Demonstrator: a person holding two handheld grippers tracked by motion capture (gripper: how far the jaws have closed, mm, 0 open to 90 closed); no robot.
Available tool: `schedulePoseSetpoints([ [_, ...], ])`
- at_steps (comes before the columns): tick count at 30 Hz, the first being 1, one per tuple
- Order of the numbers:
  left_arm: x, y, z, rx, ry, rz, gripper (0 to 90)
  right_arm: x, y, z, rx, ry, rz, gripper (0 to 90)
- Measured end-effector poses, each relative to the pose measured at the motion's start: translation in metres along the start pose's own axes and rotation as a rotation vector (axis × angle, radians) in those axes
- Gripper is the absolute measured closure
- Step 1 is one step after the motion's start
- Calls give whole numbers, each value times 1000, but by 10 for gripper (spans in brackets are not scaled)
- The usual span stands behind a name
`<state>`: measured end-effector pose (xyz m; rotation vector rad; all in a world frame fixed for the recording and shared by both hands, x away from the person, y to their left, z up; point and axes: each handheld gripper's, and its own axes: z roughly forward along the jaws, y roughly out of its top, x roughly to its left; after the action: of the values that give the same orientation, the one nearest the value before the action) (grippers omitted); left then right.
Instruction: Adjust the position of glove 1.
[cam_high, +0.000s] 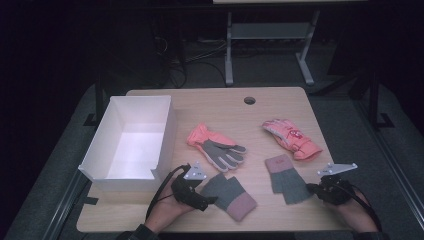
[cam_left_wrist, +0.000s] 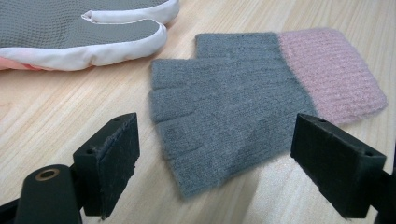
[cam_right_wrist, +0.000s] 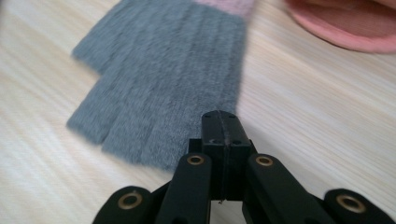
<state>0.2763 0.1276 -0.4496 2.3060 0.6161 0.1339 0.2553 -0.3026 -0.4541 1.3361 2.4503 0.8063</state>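
Two grey knit fingerless gloves with pink cuffs lie near the table's front. The left one (cam_high: 231, 194) (cam_left_wrist: 224, 102) points its finger end at my left gripper (cam_high: 207, 200) (cam_left_wrist: 224, 158), which is open with its jaws spread to either side of that end, touching nothing. My right gripper (cam_high: 312, 189) (cam_right_wrist: 222, 122) is shut, jaws pressed together with nothing between them, its tip at the near edge of the right grey glove (cam_high: 286, 177) (cam_right_wrist: 168, 70). A pink ski glove with a grey palm (cam_high: 212, 145) (cam_left_wrist: 79, 32) lies mid-table. A second pink ski glove (cam_high: 292, 136) (cam_right_wrist: 345, 23) lies at the right.
An open white box (cam_high: 165, 130) stands on the left part of the wooden table (cam_high: 215, 102). A cable hole (cam_high: 249, 100) sits near the far edge. Beyond the table stands a grey metal frame (cam_high: 270, 30) on a dark floor with cables.
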Motion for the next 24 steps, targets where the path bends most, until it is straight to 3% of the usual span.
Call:
schedulePoseSetpoints([
  [15, -1, 0, 2, 5, 0, -1, 150, 42, 22, 17, 13, 137, -127, 900],
  [24, -1, 0, 2, 6, -2, 2, 150, 65, 43, 33, 8, 186, -199, 900],
])
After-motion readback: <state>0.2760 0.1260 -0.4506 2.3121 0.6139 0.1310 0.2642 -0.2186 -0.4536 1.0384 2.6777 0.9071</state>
